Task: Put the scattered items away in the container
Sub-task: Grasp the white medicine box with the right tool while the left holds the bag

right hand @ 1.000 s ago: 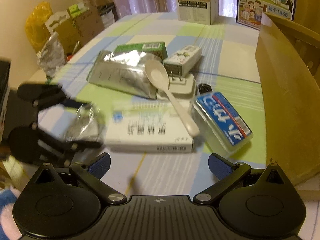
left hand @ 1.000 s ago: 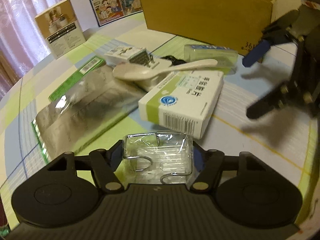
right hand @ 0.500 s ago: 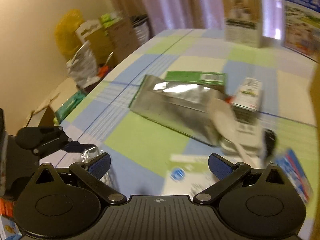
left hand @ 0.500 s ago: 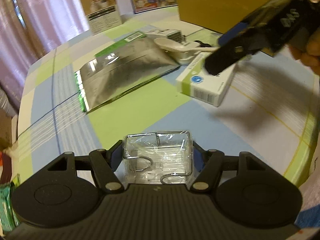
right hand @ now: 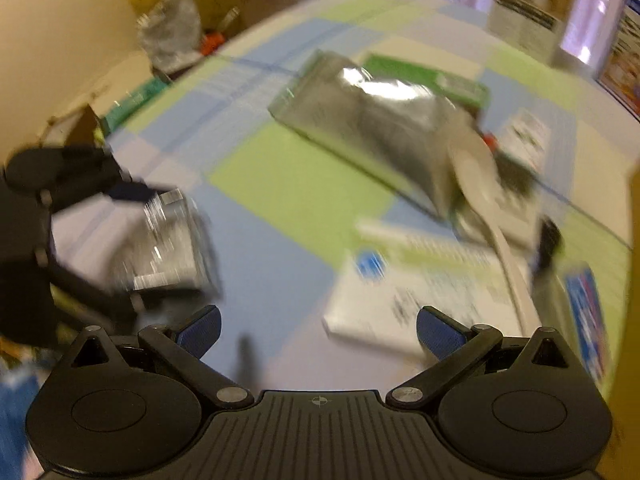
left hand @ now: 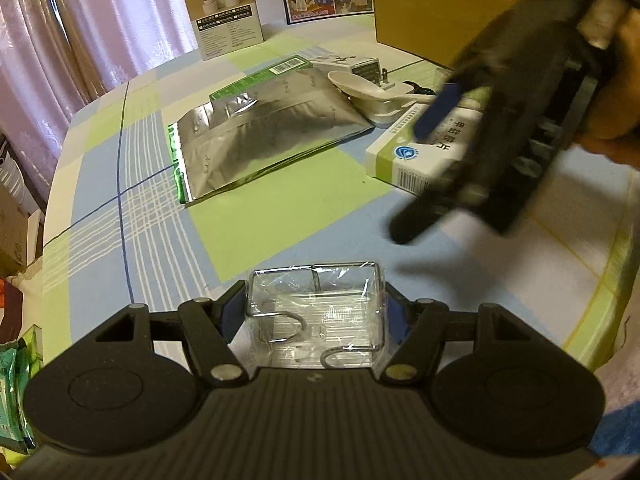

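Checked cloth covers the desk (left hand: 132,220), above which a film-wrapped wire rack (left hand: 316,312) is gripped across its width by the left gripper (left hand: 316,316), while the right gripper (right hand: 318,332), jaws wide and empty, is nearer the cardboard box (left hand: 432,12).

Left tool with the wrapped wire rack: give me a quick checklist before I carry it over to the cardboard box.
1. Grip: left tool is shut on the wrapped wire rack, pads on both sides: ok.
2. Rack clear of the table: cannot tell.
3. Path to the cardboard box: the right tool hangs across it, above the white medicine box: not ok.
4. Right tool free: jaws open, nothing between them: ok.
5. Room inside the cardboard box: interior not visible: cannot tell.
6. Items still out: silver pouch, white spoon: not ok.
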